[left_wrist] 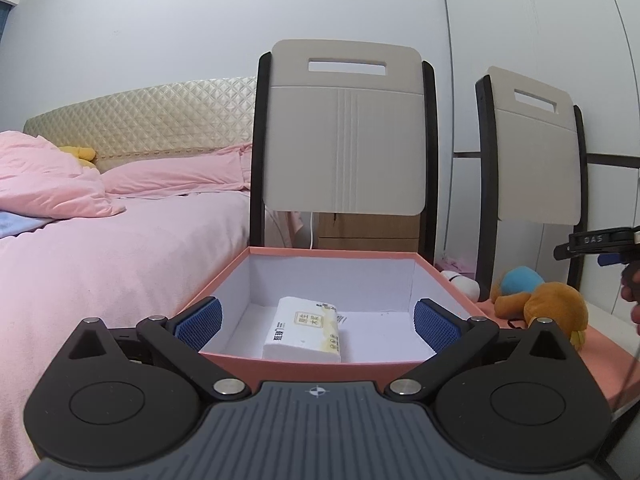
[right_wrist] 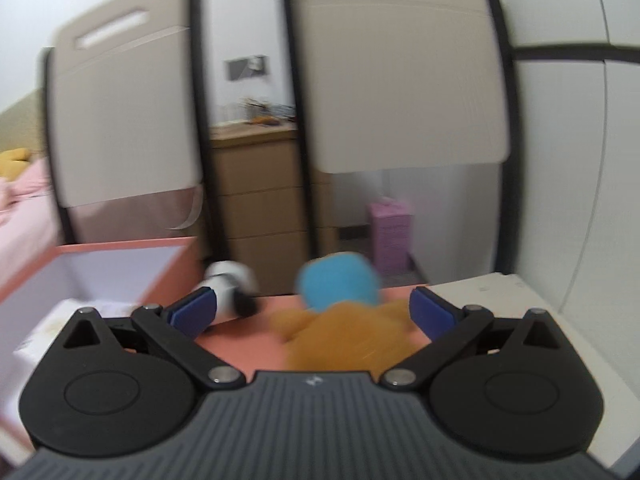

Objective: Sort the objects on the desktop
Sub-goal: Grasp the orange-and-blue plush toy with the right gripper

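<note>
Bedroom clutter fills both views, over a salmon-pink table top (right_wrist: 240, 344). Lower centre of the left wrist view, the left gripper (left_wrist: 318, 322) is spread wide and empty above the near rim of an open pink box (left_wrist: 332, 255); a tissue pack (left_wrist: 306, 330) lies on the box floor. In the blurred right wrist view, the right gripper (right_wrist: 312, 312) gapes, empty, over an orange and blue plush toy (right_wrist: 344, 320). Beyond stand two chair backs (left_wrist: 344, 132), with a pink bed (left_wrist: 100, 248) at left.
</note>
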A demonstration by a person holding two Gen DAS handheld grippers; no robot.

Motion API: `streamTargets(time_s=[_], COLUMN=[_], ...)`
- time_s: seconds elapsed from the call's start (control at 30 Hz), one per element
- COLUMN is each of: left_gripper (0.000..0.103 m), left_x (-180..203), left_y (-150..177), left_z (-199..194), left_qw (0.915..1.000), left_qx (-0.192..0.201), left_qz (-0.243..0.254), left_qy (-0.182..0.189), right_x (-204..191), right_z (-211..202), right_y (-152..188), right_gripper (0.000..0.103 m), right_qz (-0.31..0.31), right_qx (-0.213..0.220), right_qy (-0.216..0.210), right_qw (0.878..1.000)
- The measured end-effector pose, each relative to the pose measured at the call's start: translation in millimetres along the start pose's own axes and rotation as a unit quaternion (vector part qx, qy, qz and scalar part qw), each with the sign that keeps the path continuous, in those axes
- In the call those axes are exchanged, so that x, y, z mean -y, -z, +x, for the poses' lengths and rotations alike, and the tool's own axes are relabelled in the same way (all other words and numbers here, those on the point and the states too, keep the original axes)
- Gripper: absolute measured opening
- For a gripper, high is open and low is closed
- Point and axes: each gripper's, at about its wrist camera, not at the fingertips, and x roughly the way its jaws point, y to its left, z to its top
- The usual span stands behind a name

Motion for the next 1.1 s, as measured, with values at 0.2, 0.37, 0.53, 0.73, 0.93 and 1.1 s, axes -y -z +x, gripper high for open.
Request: streamTargets(time_s=[0.2,0.37,0.53,0.73,0.93,1.1], left_gripper=[0.103,0.103,0.103,0.103,0.103,0.103], left_x=[0,-2,0,2,2,-2], left_y=[2,3,4,5,4,3], left_z=[7,10,9,8,5,2], left_qw=[0.9999,0.9997,0.9998,0.9998,0.9999,0.9998], left_qx=[-0.014,-0.02,-0.02,-0.018,-0.015,-0.007], left_qz=[0.003,-0.001,0.001,0.004,-0.002,-0.014], left_qy=[-0.009,-0.012,-0.009,-0.01,-0.008,-0.013], right_x=[28,18,13,12,8,-9], right_z=[51,66,80,70,45,17], right_y=[16,25,36,35,23,-2], right_gripper=[0.103,0.103,0.102,0.08,0.073,0.073], right_qz=[0.02,0.008,-0.004,0.015,0.027,0.017], right_qx=[-0.064,-0.082,-0.096,-0.084,-0.059,-0.023], right_qy=[0.004,-0.003,0.009,0.011,0.02,0.019], right_qw=[0.998,0.997,0.995,0.996,0.998,0.999])
